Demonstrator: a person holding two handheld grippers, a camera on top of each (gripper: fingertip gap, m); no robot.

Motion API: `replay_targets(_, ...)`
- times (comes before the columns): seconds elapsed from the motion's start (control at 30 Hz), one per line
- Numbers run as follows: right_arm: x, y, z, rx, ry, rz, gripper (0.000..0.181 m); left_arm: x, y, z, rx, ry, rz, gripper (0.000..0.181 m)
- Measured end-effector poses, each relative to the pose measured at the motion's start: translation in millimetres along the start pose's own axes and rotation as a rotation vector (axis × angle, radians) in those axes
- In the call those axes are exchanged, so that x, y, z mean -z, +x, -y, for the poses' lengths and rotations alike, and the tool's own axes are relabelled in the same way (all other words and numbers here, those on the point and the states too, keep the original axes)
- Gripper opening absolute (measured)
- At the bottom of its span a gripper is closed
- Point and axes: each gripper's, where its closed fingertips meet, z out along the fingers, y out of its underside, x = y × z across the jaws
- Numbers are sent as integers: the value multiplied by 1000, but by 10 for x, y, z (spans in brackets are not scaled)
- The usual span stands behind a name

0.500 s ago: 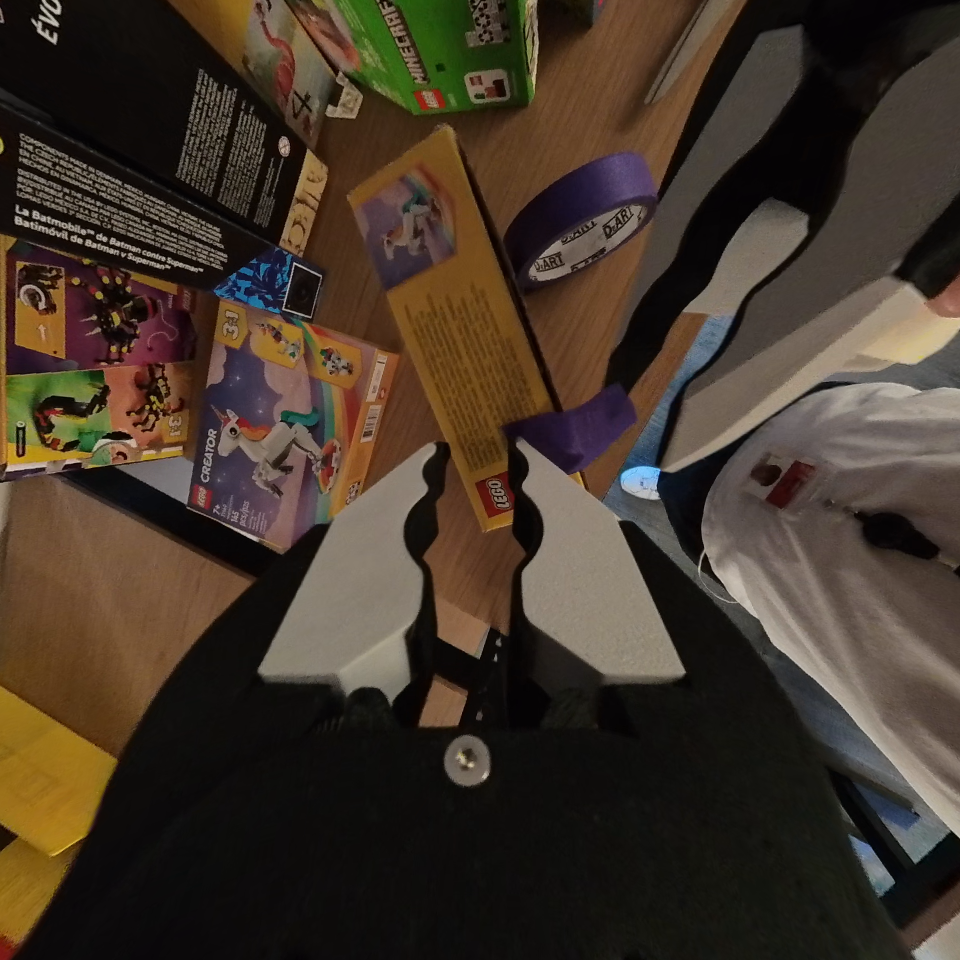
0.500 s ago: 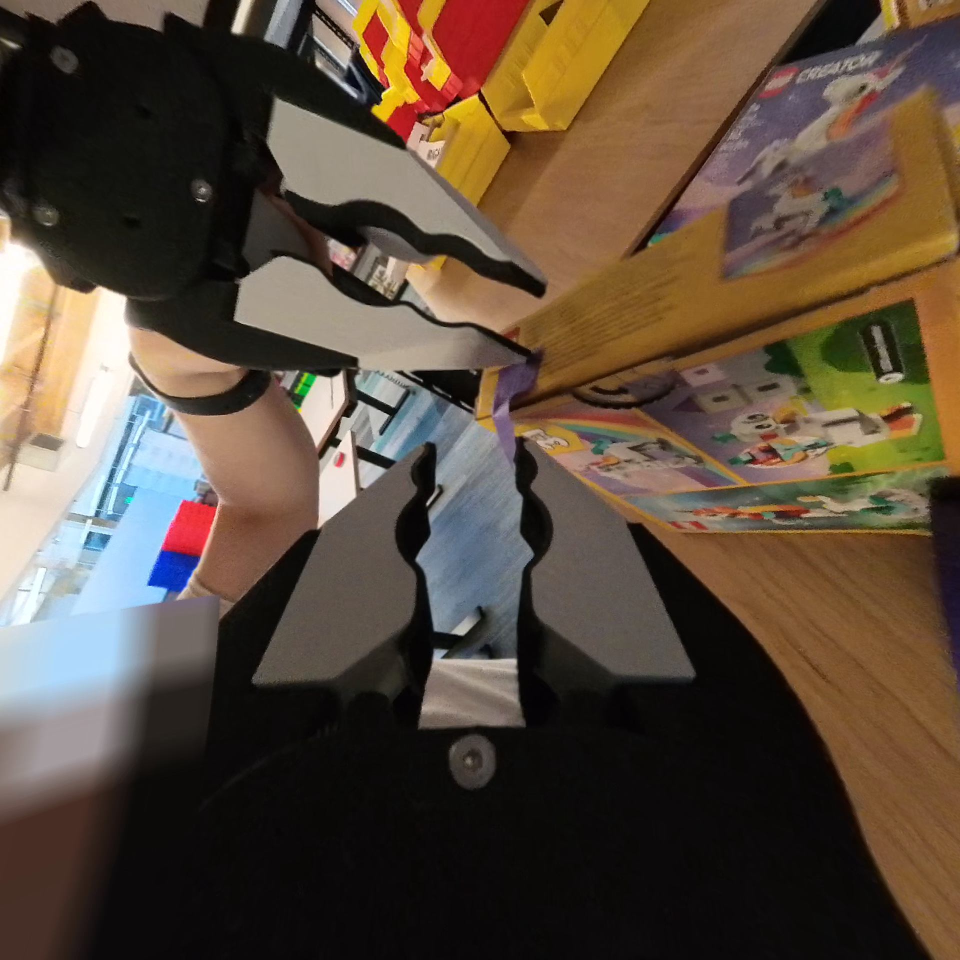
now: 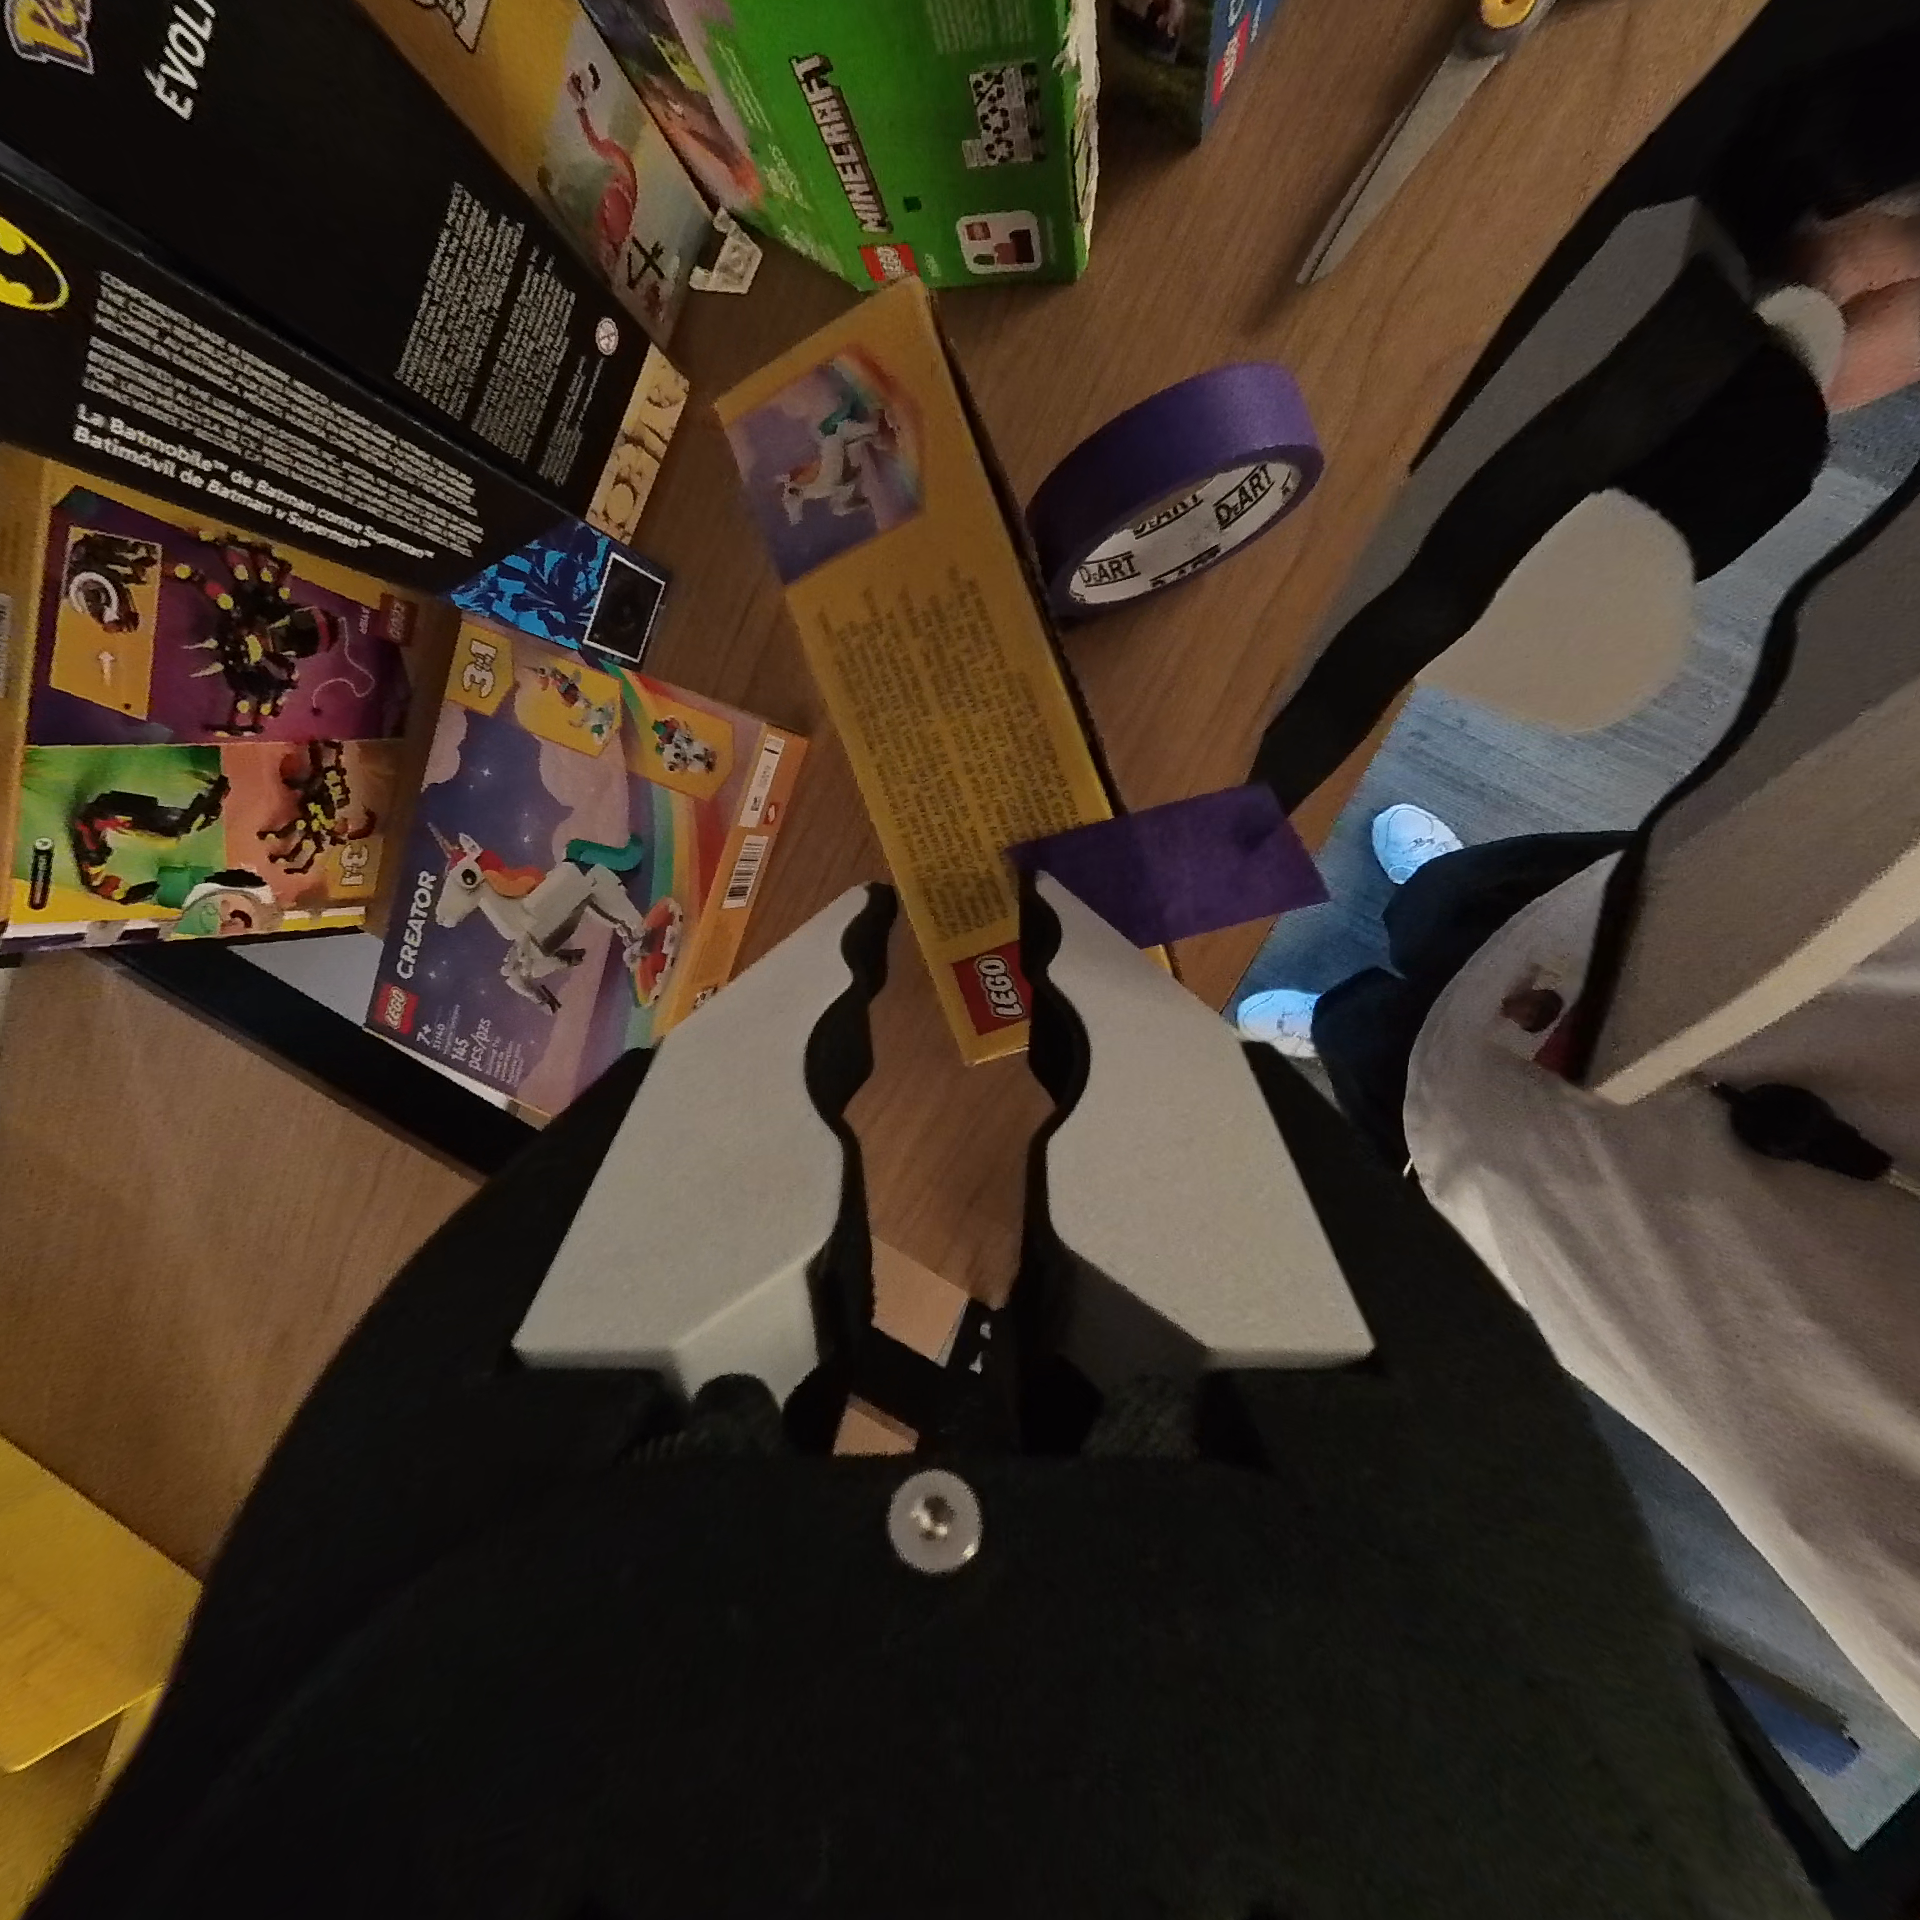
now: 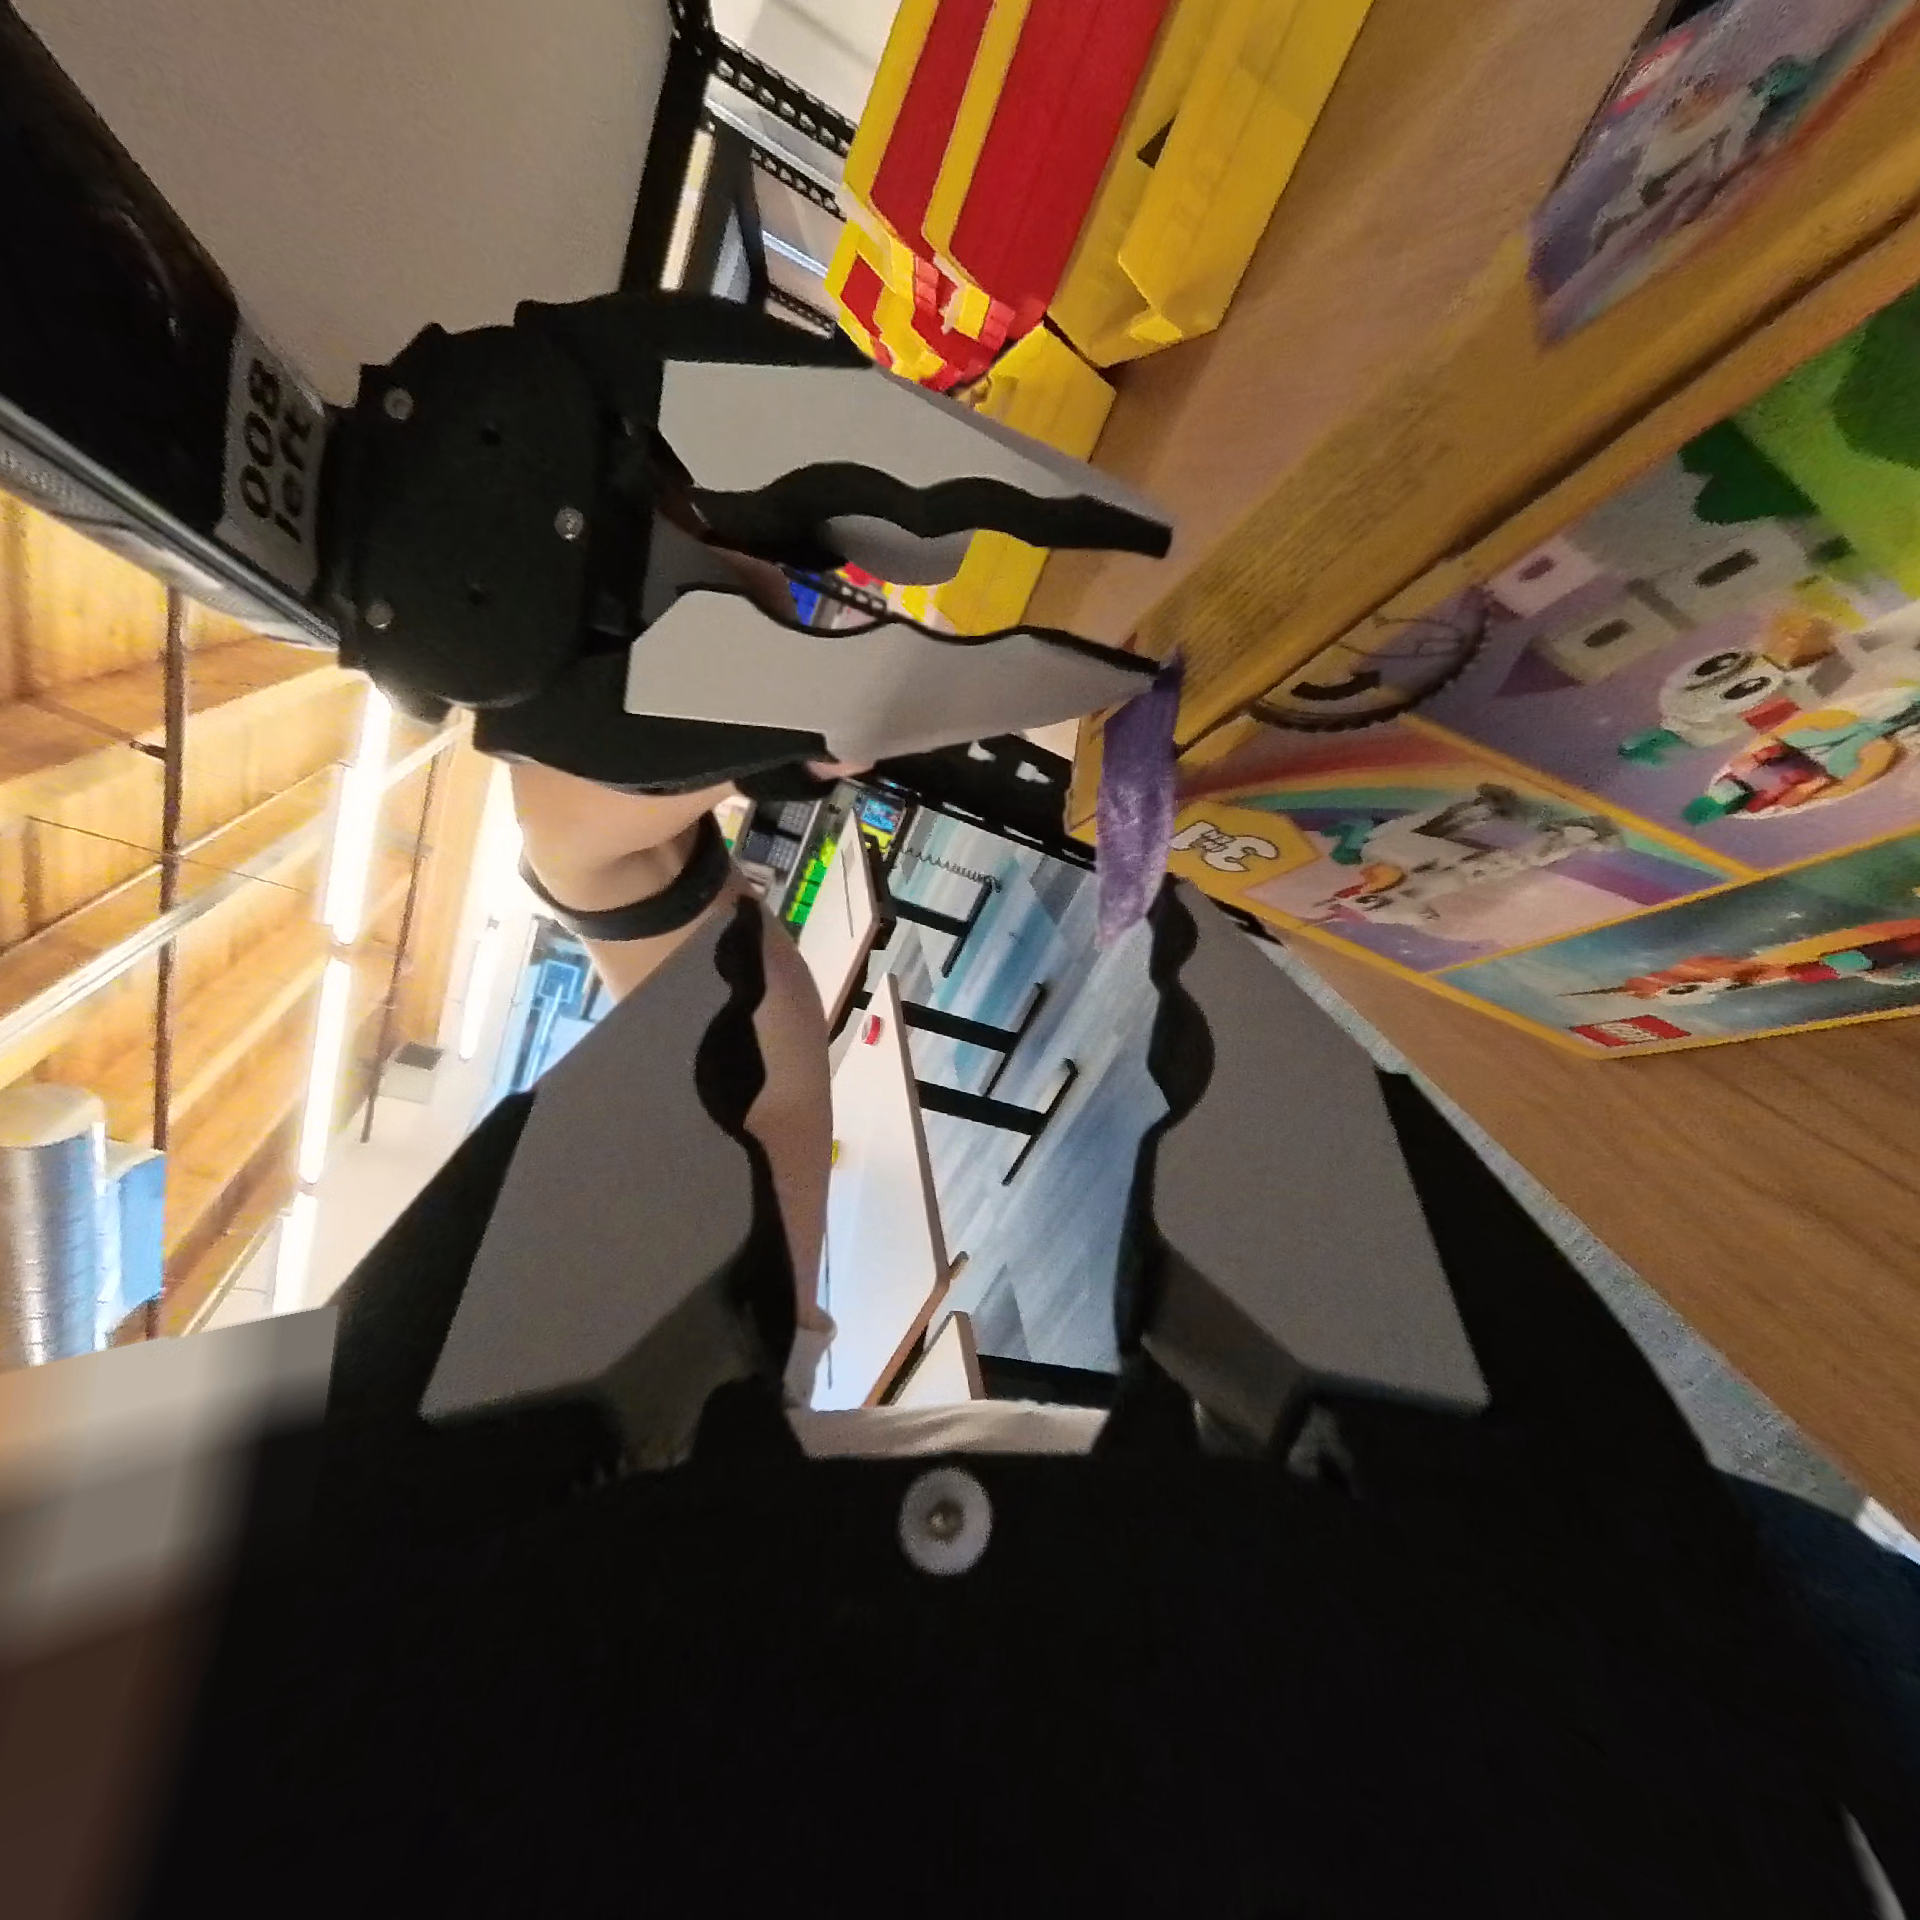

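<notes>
Over the near end of the long yellow box [image 3: 914,675], in the left wrist view, you have the left gripper [image 3: 956,914] with its fingers a little apart and nothing pinched between them. A short purple tape strip [image 3: 1164,873] sits at the tip of one finger, stuck to the box's end edge, and its free flap sticks out past the wooden table [image 3: 1195,260]. The purple tape roll [image 3: 1174,488] lies flat just beside the box, on the side away from the unicorn box [image 3: 582,862]. A green box [image 3: 914,135], a black box [image 3: 260,260] and a spider box [image 3: 187,707] crowd the far and outer sides. A grey blade, perhaps scissors [image 3: 1392,145], lies well beyond the roll. A person in a white shirt [image 3: 1662,1351] stands at the table's edge.

From the right wrist view, your right gripper [image 4: 956,925] is spread wide and holds nothing. The tape strip [image 4: 1138,810] hangs off the box's corner, its loose end just beside one fingertip [image 4: 1174,914]. I cannot tell whether it touches. Your left gripper [image 4: 1148,603] shows side-on here, jaws parted, with one fingertip against the strip where it meets the yellow box [image 4: 1351,499]. Yellow and red bricks [image 4: 1018,166] are stacked farther along the table. Motion blur softens the box prints.
</notes>
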Motion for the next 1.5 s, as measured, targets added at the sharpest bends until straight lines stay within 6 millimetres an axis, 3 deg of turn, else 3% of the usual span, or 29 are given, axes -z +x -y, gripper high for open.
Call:
replay_targets(0.13, 53, -46, 19, -5, 27, 12, 75, -5, 33, 19, -2, 15, -7, 21)
replay_targets(0.23, 77, 9, 24, 15, 46, -62, 97, -24, 24, 0, -26, 4, 28, 0)
replay_targets(0.33, 141, -23, 17, 45, 45, -62, 98, -35, -274, -151, -111, -87, 268, 0)
replay_targets(0.47, 254, 62, 285, 301, 101, -155, 97, -65, -482, -207, -160, -144, 438, 0)
replay_targets(0.53, 218, -77, 287, 383, 23, -9, 91, -51, -356, -30, -99, -7, 340, 1)
replay_targets(0.6, 290, -174, 209, 603, -50, 147, 73, -16, -266, 59, -38, 64, 272, 21)
replay_targets(0.67, 406, 61, 211, 796, -28, 92, 87, -105, -235, -29, -34, 25, 266, 31)
replay_targets(0.77, 573, 229, 276, 1040, 63, 49, 83, -421, -177, -319, -65, -129, 248, 50)
replay_targets(0.8, 586, 184, 340, 1049, 130, 93, 78, -486, -190, -377, -73, -158, 270, 48)
replay_targets(0.83, 574, 107, 376, 1040, 189, 176, 56, -517, -217, -375, -67, -147, 301, 38)
replay_targets(0.9, 472, 81, 482, 1037, 317, 229, 46, -489, -250, -263, 27, 5, 336, 27)
replay_targets(0.93, 387, 118, 545, 1021, 354, 207, 46, -453, -220, -240, 136, 97, 310, 33)
replay_targets(1.07, 67, 289, 581, 996, 249, 136, 38, -181, 34, -174, 525, 622, 123, 41)
replay_targets(1.17, -17, 332, 583, 1000, 195, 176, 39, 63, 9, -190, 623, 983, 91, 61)
replay_targets(1.23, 47, 241, 638, 981, 235, 275, 42, 88, 129, -206, 623, 1113, 29, 69)
replay_targets(1.3, 193, 121, 723, 943, 315, 354, 40, -7, 269, -262, 602, 1149, 17, 80)
replay_targets(1.37, 277, 136, 798, 933, 356, 348, 40, -183, 399, -279, 542, 1115, 79, 81)
replay_targets(1.5, 324, 155, 783, 845, 305, 417, 42, -464, 491, -246, 507, 1010, 214, 100)
